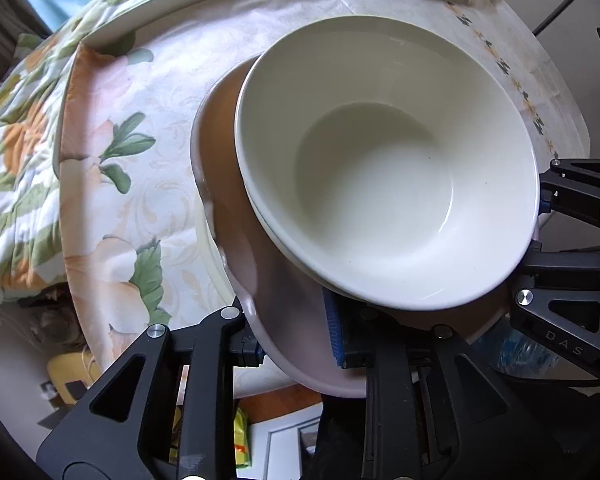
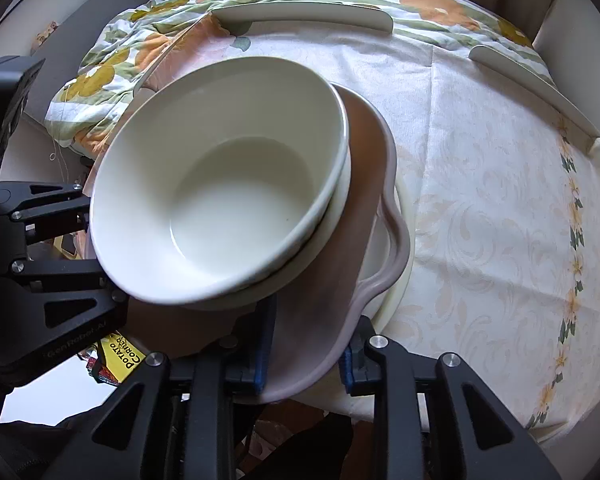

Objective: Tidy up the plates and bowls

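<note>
Two cream bowls (image 1: 380, 184) (image 2: 228, 208) sit nested, one inside the other, on a mauve plate with a wavy rim (image 1: 236, 200) (image 2: 364, 200). That plate rests on a cream plate (image 2: 402, 280) lying on the tablecloth. My left gripper (image 1: 296, 344) is shut on the mauve plate's near rim, one blue pad (image 1: 334, 328) inside the rim and the other outside it. My right gripper (image 2: 308, 352) grips the opposite rim the same way. Each gripper also shows at the side of the other's view, the right gripper (image 1: 540, 224) and the left gripper (image 2: 96, 252). The bowls hide the plate's middle.
The stack stands near the edge of a round table with a pale floral cloth (image 2: 500, 220). White curved strips (image 1: 188, 4) (image 2: 300, 14) line the far edge. A flowered quilt (image 1: 16, 152) lies beyond the table. A yellow packet (image 2: 120, 354) lies below the table.
</note>
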`<action>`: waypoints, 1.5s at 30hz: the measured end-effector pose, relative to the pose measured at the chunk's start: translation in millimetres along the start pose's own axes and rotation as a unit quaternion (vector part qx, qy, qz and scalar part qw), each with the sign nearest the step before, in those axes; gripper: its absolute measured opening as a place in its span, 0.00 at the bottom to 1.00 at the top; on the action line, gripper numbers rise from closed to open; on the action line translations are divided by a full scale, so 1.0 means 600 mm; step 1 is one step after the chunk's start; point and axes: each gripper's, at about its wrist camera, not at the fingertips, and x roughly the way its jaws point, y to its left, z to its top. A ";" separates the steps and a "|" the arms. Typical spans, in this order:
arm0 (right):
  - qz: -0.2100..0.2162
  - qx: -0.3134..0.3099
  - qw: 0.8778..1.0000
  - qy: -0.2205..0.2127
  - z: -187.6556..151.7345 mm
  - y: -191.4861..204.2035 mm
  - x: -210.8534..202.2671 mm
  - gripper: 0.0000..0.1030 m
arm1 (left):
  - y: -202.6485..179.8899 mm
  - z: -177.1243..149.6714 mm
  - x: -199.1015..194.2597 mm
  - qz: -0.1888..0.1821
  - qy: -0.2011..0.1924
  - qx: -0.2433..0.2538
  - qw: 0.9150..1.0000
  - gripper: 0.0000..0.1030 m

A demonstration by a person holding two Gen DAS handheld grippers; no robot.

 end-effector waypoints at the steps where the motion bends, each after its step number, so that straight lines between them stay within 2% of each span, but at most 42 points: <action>1: 0.002 0.003 1.000 0.003 0.000 -0.001 -0.001 0.25 | 0.001 0.001 0.000 -0.005 0.004 0.000 1.000 0.21; 4: 0.011 0.009 1.000 0.011 0.001 -0.002 -0.005 0.27 | 0.000 0.004 -0.001 -0.016 0.016 0.004 1.000 0.24; 8: 0.025 0.019 0.999 0.026 0.005 -0.005 -0.007 0.30 | -0.009 0.009 -0.003 -0.041 0.031 0.019 0.998 0.44; 12: 0.034 0.026 0.999 0.028 0.002 -0.009 -0.016 0.31 | -0.008 0.014 -0.005 -0.056 0.039 0.017 0.998 0.52; 15: 0.037 0.030 0.998 0.027 0.002 -0.016 -0.031 0.48 | -0.008 0.018 -0.007 -0.071 0.044 0.015 0.996 0.62; 22: 0.036 0.032 0.999 0.025 -0.001 -0.035 -0.051 0.49 | -0.010 0.021 -0.023 -0.083 0.056 0.001 0.995 0.70; 31: 0.044 0.035 0.998 0.008 -0.021 -0.040 -0.087 0.50 | -0.009 0.006 -0.083 -0.053 0.038 -0.029 0.997 0.72; 36: 0.053 0.025 0.998 -0.030 -0.049 -0.038 -0.137 0.50 | -0.028 -0.031 -0.144 -0.023 -0.001 -0.057 0.998 0.73; 41: 0.039 0.021 0.994 -0.095 -0.107 -0.041 -0.221 0.50 | -0.085 -0.081 -0.239 0.008 -0.097 -0.088 0.991 0.73; 42: 0.037 0.026 0.993 -0.112 -0.122 -0.045 -0.242 0.57 | -0.100 -0.089 -0.261 0.016 -0.123 -0.092 0.988 0.73; 43: 0.033 0.034 0.990 -0.130 -0.136 -0.050 -0.264 0.75 | -0.113 -0.101 -0.287 0.024 -0.152 -0.096 0.983 0.73; 45: 0.024 0.051 0.983 -0.172 -0.161 -0.058 -0.309 0.93 | -0.135 -0.122 -0.332 0.034 -0.206 -0.107 0.972 0.73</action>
